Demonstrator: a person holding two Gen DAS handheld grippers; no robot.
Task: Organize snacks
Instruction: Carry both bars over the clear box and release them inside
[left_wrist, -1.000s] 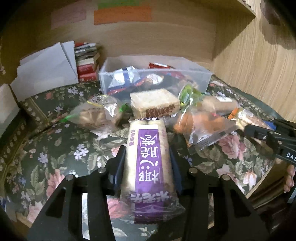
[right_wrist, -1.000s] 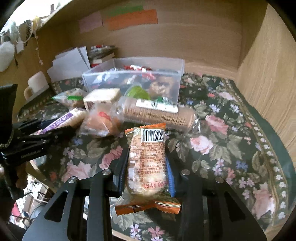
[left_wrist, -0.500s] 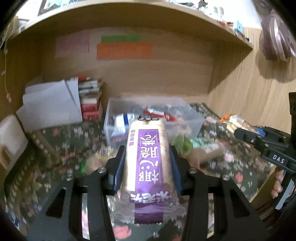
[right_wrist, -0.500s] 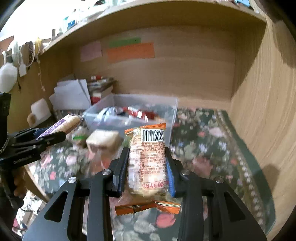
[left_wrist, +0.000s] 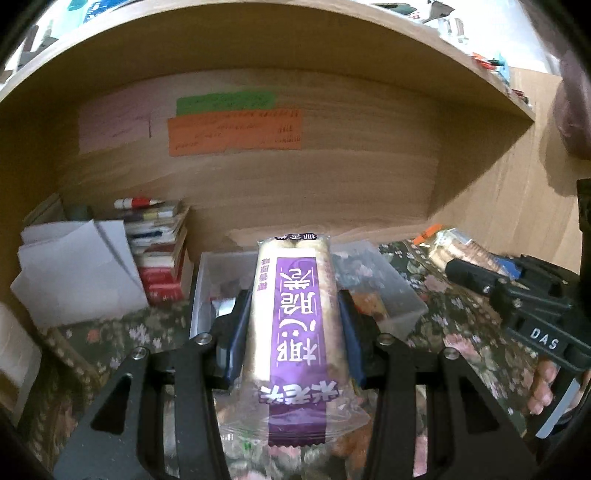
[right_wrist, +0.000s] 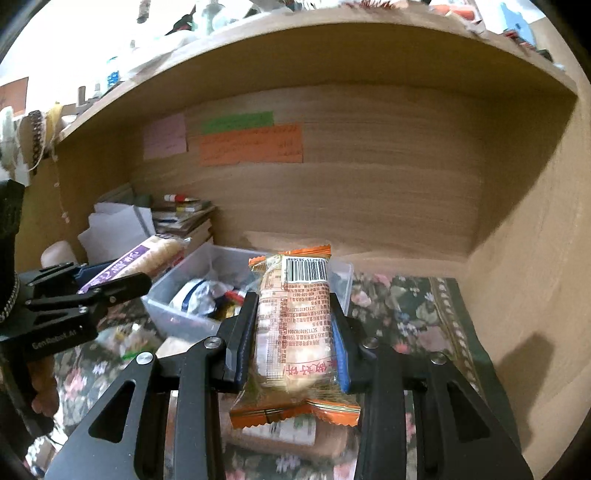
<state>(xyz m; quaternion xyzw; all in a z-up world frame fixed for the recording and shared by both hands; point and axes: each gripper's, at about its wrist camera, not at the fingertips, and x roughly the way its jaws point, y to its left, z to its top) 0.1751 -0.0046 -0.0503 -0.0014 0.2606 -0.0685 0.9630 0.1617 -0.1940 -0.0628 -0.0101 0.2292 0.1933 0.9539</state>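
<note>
The left hand-held gripper is clamped on a purple-labelled snack pack at lower centre of its view. The right hand-held gripper pinches an orange-edged cracker packet likewise. Behind both, mid-frame, a clear plastic bin of snacks sits on the floral-covered worktop.

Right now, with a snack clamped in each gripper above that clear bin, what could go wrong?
1. Both grippers converge on one clear bin; they could collide.
2. The bin already holds wrappers, so the purple pack may perch on top.
3. The orange pack is pinched mid-length; it could crush.
</note>
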